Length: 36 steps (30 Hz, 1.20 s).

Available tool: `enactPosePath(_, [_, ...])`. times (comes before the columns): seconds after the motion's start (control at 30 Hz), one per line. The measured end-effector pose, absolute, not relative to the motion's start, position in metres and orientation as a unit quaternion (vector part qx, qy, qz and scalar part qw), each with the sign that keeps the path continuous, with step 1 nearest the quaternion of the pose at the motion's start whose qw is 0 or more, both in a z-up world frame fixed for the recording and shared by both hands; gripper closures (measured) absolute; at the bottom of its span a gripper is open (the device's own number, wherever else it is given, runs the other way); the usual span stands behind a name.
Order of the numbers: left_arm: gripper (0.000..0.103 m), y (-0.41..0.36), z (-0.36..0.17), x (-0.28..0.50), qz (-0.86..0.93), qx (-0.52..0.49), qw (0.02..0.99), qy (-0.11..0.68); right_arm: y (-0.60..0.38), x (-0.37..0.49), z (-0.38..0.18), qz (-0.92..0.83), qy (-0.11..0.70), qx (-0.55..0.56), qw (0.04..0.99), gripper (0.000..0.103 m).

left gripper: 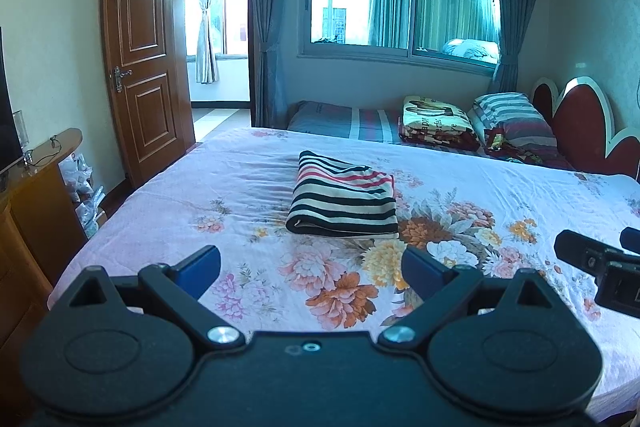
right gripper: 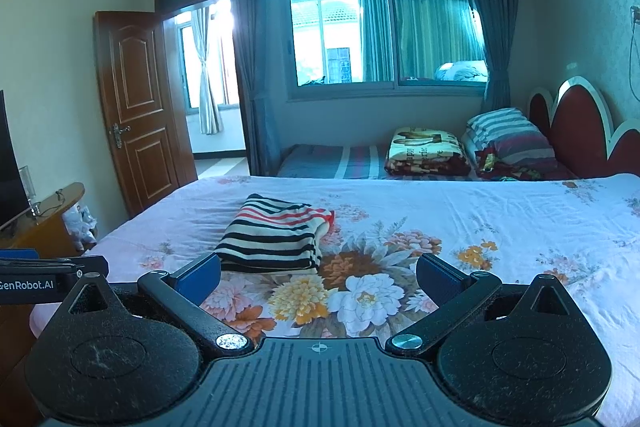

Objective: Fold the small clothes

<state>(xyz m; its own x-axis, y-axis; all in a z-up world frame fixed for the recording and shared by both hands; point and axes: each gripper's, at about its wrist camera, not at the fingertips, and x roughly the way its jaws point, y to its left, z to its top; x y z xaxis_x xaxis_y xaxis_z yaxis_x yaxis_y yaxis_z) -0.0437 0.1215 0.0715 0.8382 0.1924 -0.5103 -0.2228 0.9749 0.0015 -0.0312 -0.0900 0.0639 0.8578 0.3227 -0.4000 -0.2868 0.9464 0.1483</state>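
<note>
Both the left gripper (left gripper: 311, 269) and right gripper (right gripper: 319, 277) are hovering wide open, holding nothing, lower-centre, near the folded striped garment (left gripper: 345, 197) lying on the bed (left gripper: 500, 195).

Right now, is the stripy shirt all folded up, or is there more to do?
It looks done: the striped garment lies as a neat folded bundle on the flowered bedsheet. Nothing is in hand. The left gripper and the right gripper are both open and empty, held short of the bundle. I see no other small clothes waiting on the sheet, so little seems left.
</note>
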Motion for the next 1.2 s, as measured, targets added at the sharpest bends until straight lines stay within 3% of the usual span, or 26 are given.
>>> enactPosePath(1.2, [0.006, 0.1286, 0.0659, -0.0360, 0.107, -0.034, 0.956, 0.272, -0.0804, -0.0212, 0.0566, 0.167, 0.226, 0.036, 0.959, 0.000])
